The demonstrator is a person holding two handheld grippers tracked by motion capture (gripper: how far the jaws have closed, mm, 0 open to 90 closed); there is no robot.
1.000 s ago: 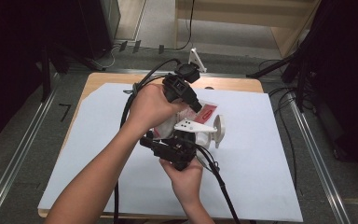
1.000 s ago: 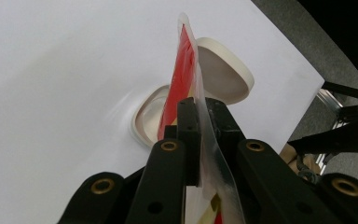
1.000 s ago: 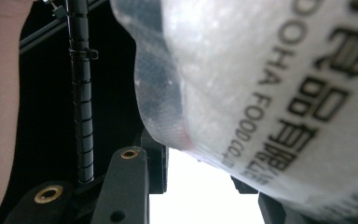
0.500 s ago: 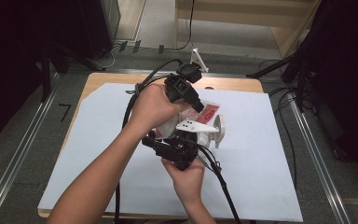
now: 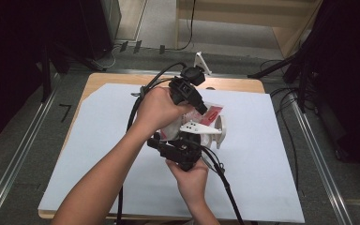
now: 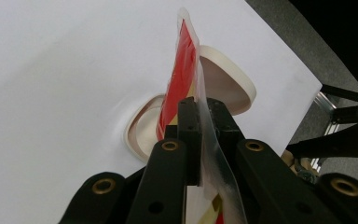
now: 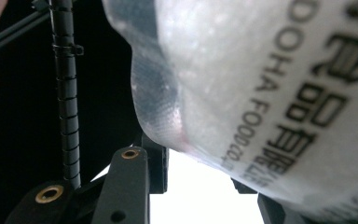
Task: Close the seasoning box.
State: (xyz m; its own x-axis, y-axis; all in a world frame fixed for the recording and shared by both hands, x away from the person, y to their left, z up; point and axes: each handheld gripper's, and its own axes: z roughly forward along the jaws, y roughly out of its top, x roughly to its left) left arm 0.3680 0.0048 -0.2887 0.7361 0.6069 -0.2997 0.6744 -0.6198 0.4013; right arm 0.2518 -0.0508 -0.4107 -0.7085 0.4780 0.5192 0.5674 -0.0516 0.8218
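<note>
White paper-covered table point(image 5: 98, 154), dark floor and rails around. Red-and-clear plastic food pouch point(image 5: 209, 114) held in air above shallow cream round bowl point(image 5: 219, 132) at table centre. Left gripper point(image 6: 204, 112): jaws clamped on pouch's flat sealed edge, red panel rising beyond tips. Right gripper point(image 5: 180, 151): jaws part-closed around pouch's bulging printed body point(image 7: 261, 84), grip likely. Judgement: pouch picked up and positioned over bowl; seal looks intact, no contents in bowl. Left to do: tear open, pour out.

I see a white sheet point(image 5: 103, 140) covering most of the wooden tabletop point(image 5: 103, 80), and a small white bracket point(image 5: 201, 62) standing at its far edge.
</note>
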